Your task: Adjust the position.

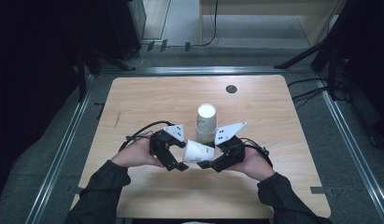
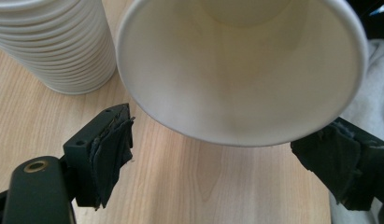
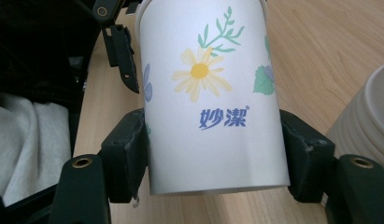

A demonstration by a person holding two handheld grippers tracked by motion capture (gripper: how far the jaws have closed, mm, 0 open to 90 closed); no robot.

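Observation:
A white paper cup (image 1: 199,153) printed with flowers and blue lettering lies on its side above the wooden table (image 1: 147,102), held between both hands. My right gripper (image 1: 209,163) is shut on its base end; in the right gripper view the pads (image 3: 131,149) press both sides of the cup (image 3: 213,102). My left gripper (image 1: 176,159) is open at the cup's mouth. In the left gripper view its jaws stand apart on either side of the open rim (image 2: 241,70) without touching it. A stack of upturned paper cups (image 1: 206,122) stands just behind.
The cup stack (image 2: 54,42) is close to the left jaw, and its ribbed side (image 3: 367,121) also sits beside the right jaw. A small black disc (image 1: 231,88) lies near the table's far edge. Metal rails (image 1: 63,149) and dark stands surround the table.

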